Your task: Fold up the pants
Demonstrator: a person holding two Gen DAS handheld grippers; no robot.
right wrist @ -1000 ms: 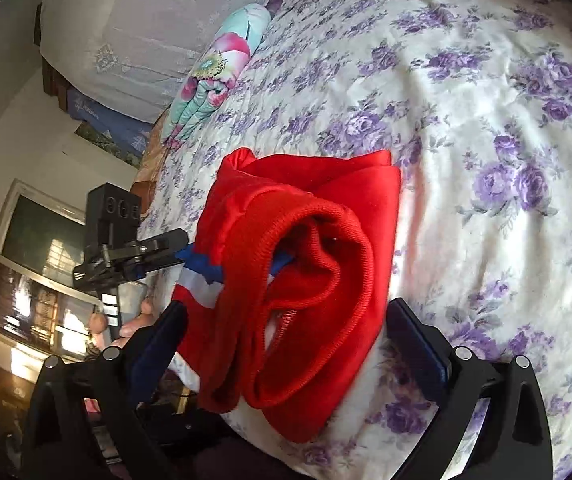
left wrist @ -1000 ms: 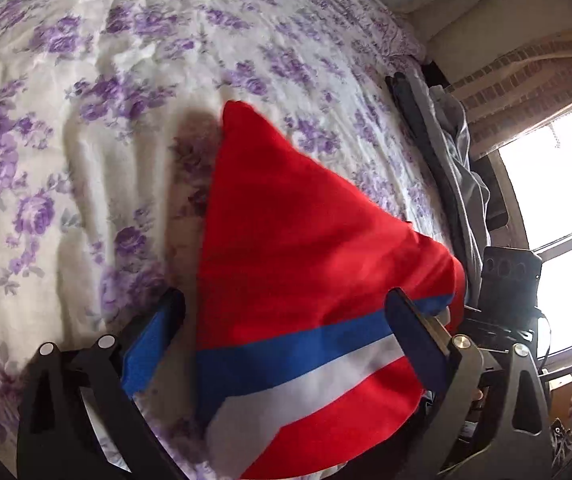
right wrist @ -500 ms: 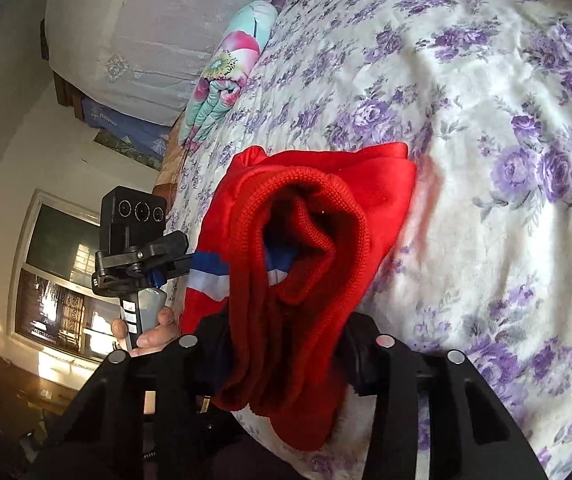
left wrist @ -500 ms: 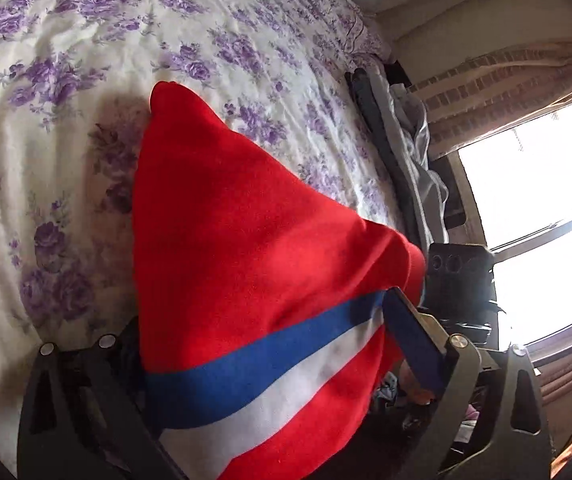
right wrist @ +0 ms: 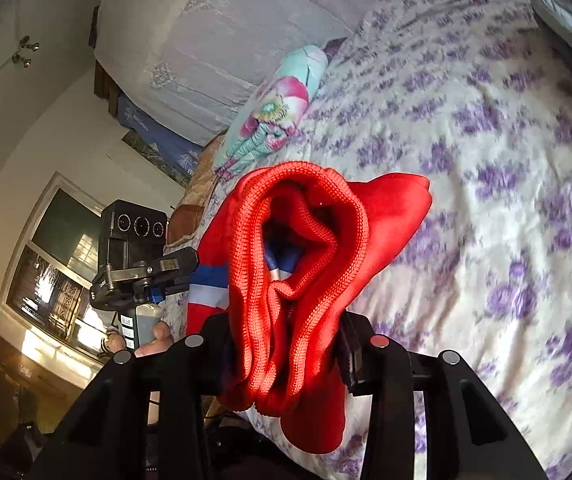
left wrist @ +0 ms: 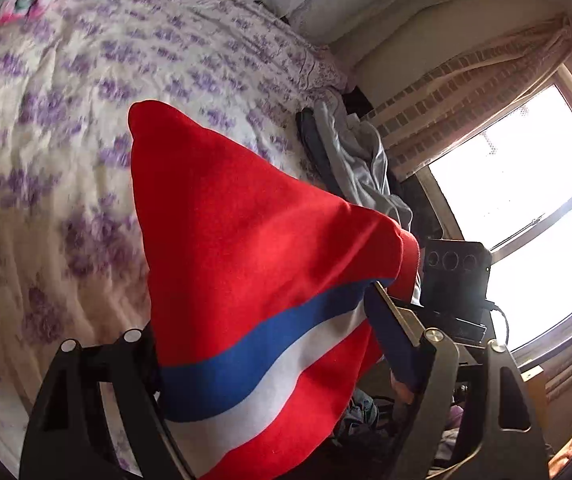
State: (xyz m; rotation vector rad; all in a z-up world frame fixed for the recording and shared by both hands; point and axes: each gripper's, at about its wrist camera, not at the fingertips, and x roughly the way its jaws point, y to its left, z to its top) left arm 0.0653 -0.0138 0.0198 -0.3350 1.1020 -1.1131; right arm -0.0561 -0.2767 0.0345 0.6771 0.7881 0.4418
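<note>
The red pants [left wrist: 245, 240] with a blue and white side stripe are held up over the floral bed. My left gripper [left wrist: 269, 356] is shut on the striped end of the pants; its left finger is hidden under the cloth. My right gripper [right wrist: 286, 344] is shut on the bunched ribbed waistband of the pants [right wrist: 298, 264]. The far folded corner of the pants [right wrist: 402, 196] still rests on the bedspread. The other gripper shows in each view, at the right in the left wrist view [left wrist: 456, 276] and at the left in the right wrist view [right wrist: 137, 264].
The bed has a white bedspread with purple flowers [left wrist: 65, 140]. A floral pillow [right wrist: 273, 112] lies at its head. Grey clothes [left wrist: 358, 160] hang off the bed's far edge by a bright window [left wrist: 526, 200].
Both grippers went from open around the pants to shut on them. The pants have since been lifted off the bed, and both views have tilted up.
</note>
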